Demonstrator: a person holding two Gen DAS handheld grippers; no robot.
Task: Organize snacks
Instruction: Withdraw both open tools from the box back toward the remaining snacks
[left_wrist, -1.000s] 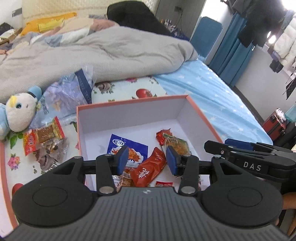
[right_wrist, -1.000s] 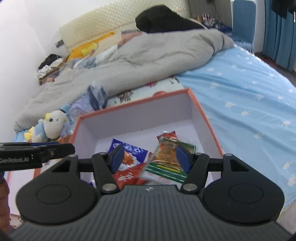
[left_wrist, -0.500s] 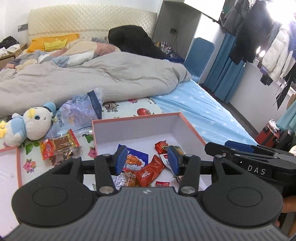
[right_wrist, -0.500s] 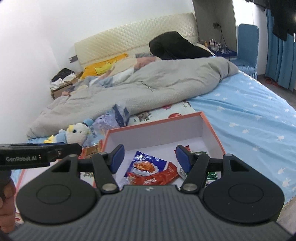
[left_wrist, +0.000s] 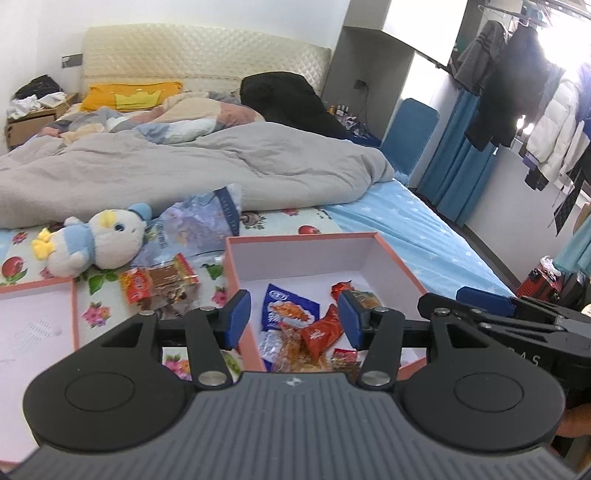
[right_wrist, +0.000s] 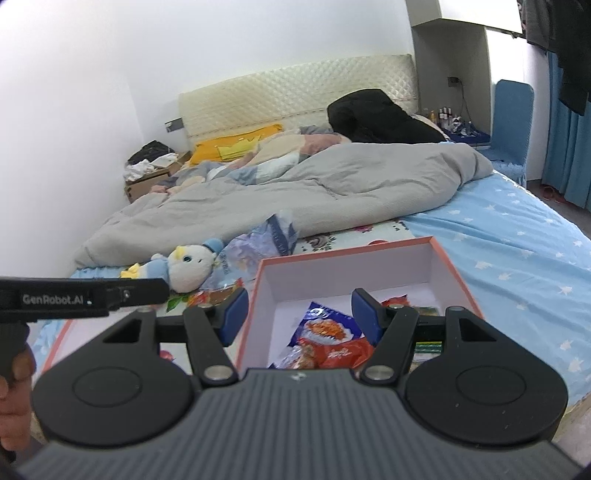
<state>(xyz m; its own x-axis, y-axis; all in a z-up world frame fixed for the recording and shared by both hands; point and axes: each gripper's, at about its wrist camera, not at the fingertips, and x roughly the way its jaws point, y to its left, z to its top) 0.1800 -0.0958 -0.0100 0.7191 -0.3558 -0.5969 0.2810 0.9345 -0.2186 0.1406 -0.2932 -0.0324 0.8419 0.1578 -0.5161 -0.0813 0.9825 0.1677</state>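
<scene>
An open orange-rimmed box (left_wrist: 303, 238) (right_wrist: 345, 254) with a white inside sits on the bed. It holds several snack packets, among them a blue one (left_wrist: 286, 308) (right_wrist: 323, 326) and a red one (left_wrist: 319, 332) (right_wrist: 341, 352). More snack packets (left_wrist: 159, 282) lie outside the box to its left, next to a plush toy. My left gripper (left_wrist: 293, 319) is open and empty, held above the box's near edge. My right gripper (right_wrist: 299, 314) is open and empty, above the box's near left corner.
A plush duck (left_wrist: 98, 243) (right_wrist: 184, 266) and a crinkled plastic bag (left_wrist: 199, 221) lie left of the box. A second orange-rimmed box or lid (left_wrist: 35, 317) is at the left. A grey duvet (left_wrist: 184, 166) covers the far bed. The bed's edge runs along the right.
Both grippers have pulled back and up from the box, so more of the bed and room shows. The right gripper no longer has the green-edged packet between its fingers; that packet lies in the box.
</scene>
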